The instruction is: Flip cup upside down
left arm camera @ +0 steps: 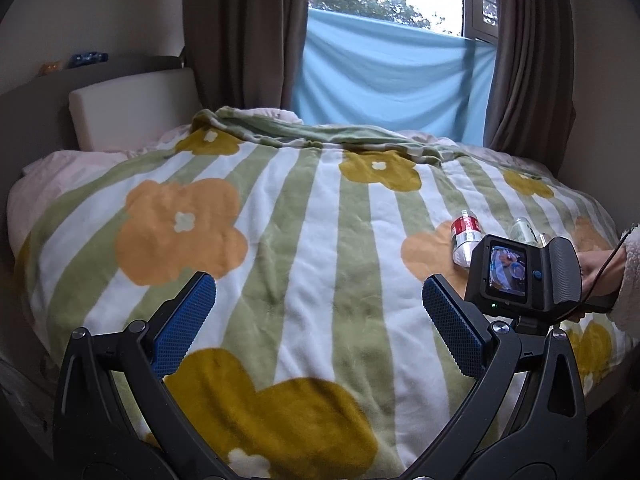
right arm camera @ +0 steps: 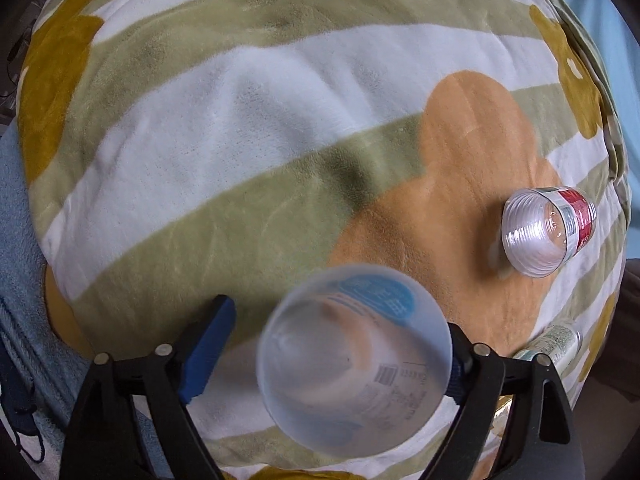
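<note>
A translucent plastic cup (right arm camera: 354, 354) with a blue label sits between my right gripper's (right arm camera: 336, 340) blue-padded fingers, its mouth facing the camera. The left pad (right arm camera: 208, 352) stands clear of the cup; the right pad is hidden behind it. The cup looks blurred. A second clear cup with a red label (right arm camera: 548, 232) lies on its side on the flowered blanket (right arm camera: 240, 120); it also shows in the left wrist view (left arm camera: 466, 240). My left gripper (left arm camera: 318, 312) is open and empty above the blanket (left arm camera: 300, 240). The right gripper's body (left arm camera: 524, 272) shows at right.
A small clear bottle (right arm camera: 556, 344) lies on the blanket by the right gripper; it also shows in the left wrist view (left arm camera: 524, 232). A headboard cushion (left arm camera: 132, 112), curtains (left arm camera: 248, 32) and a blue sheet (left arm camera: 392, 76) over the window stand behind the bed.
</note>
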`<state>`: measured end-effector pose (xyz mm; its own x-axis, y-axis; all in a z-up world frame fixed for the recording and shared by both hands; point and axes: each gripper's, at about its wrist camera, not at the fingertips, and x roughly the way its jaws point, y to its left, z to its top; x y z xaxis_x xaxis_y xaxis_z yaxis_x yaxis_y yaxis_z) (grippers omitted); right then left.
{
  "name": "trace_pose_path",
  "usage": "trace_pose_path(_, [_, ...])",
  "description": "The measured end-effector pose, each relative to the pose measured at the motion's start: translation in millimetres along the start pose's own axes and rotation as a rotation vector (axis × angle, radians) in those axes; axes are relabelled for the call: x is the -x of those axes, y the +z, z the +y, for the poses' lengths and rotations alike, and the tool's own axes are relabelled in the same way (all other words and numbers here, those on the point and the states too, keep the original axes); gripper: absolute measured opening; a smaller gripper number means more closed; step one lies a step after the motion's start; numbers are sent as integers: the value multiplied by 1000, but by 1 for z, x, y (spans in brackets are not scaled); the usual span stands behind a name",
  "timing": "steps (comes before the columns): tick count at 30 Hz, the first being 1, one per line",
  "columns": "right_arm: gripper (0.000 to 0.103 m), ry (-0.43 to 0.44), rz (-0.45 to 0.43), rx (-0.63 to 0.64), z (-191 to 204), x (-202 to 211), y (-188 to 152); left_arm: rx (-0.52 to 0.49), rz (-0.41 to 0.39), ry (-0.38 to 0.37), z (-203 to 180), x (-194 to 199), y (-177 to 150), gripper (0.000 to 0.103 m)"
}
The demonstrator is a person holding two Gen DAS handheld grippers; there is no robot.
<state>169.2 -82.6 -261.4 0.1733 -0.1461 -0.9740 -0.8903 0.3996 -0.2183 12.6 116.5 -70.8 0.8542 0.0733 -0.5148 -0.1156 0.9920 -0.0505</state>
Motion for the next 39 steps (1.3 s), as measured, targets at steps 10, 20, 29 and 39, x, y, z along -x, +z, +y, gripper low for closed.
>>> trace_pose_path(10, [88,167,-186,-113,-6,29,-3,-5,9,-22,-3,5,-4,103])
trace_pose_path(20, [88,336,-331,-192,13,44,-23,-8,10,-31,-7,6,-3,103])
trace_pose_path(29, [88,418,-452,-273,28,50,-20,-29,12,-29,-8,12,-7,103])
trace_pose_path(39, [88,326,-497,-498,6,49,-101,-43,2,-67,-21,17,-10,103])
